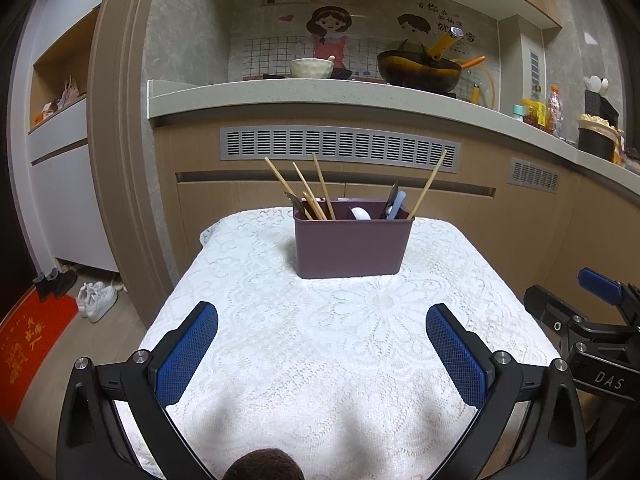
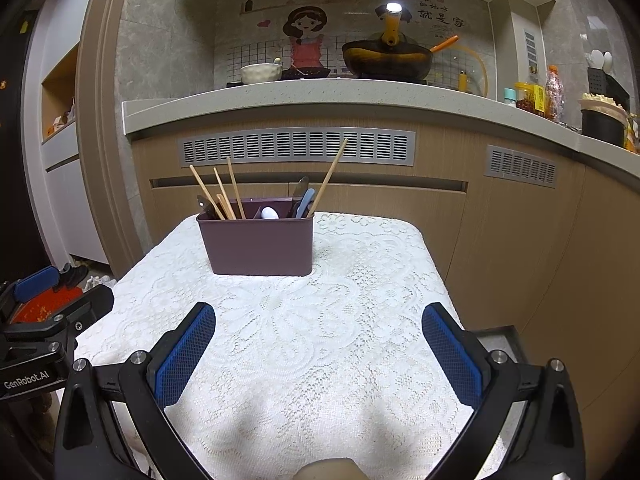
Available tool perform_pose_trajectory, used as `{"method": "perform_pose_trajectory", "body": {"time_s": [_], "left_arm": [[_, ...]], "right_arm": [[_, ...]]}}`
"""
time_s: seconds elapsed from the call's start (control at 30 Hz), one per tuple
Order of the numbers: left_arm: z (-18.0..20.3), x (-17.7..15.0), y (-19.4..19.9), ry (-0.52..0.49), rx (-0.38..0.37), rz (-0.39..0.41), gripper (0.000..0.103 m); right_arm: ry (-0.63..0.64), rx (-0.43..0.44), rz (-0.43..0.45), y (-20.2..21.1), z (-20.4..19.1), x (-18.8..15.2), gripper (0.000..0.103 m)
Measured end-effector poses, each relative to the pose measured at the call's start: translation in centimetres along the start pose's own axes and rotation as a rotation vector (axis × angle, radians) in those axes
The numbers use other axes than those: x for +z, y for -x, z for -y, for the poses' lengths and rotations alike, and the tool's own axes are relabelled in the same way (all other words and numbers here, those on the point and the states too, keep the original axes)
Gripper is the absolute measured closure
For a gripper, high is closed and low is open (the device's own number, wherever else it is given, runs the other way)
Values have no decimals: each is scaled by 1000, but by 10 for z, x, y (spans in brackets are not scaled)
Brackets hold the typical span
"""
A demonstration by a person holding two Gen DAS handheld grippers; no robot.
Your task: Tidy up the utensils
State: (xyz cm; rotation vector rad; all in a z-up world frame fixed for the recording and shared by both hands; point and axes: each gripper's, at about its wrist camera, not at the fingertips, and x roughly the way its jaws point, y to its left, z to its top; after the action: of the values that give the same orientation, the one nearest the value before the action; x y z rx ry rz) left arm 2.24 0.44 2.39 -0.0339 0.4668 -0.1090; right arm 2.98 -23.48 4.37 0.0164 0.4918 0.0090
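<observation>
While both fingers gape empty: nothing held.
Caddy (image 1: pixel 353 246): straight ahead of left gripper (image 1: pixel 322 354), ahead-left of right gripper (image 2: pixel 319 354).
Stray chopstick (image 2: pixel 329 176): leans right, nearer my right.

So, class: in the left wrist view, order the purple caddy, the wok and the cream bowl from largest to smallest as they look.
1. Caddy
2. Wok
3. Bowl
The caddy sits nearer the camera, so its true size against the wok is unsure.

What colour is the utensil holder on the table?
The utensil holder is dark purplish-brown, plain; clearest in the left wrist view.
</observation>
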Motion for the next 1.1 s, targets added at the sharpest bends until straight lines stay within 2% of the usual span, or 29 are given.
{"method": "perform_pose_trajectory", "body": {"time_s": [1.1], "left_arm": [[3,0,0,-12,14,-10,0]], "right_arm": [[-4,10,-10,0,0,1,1]]}}
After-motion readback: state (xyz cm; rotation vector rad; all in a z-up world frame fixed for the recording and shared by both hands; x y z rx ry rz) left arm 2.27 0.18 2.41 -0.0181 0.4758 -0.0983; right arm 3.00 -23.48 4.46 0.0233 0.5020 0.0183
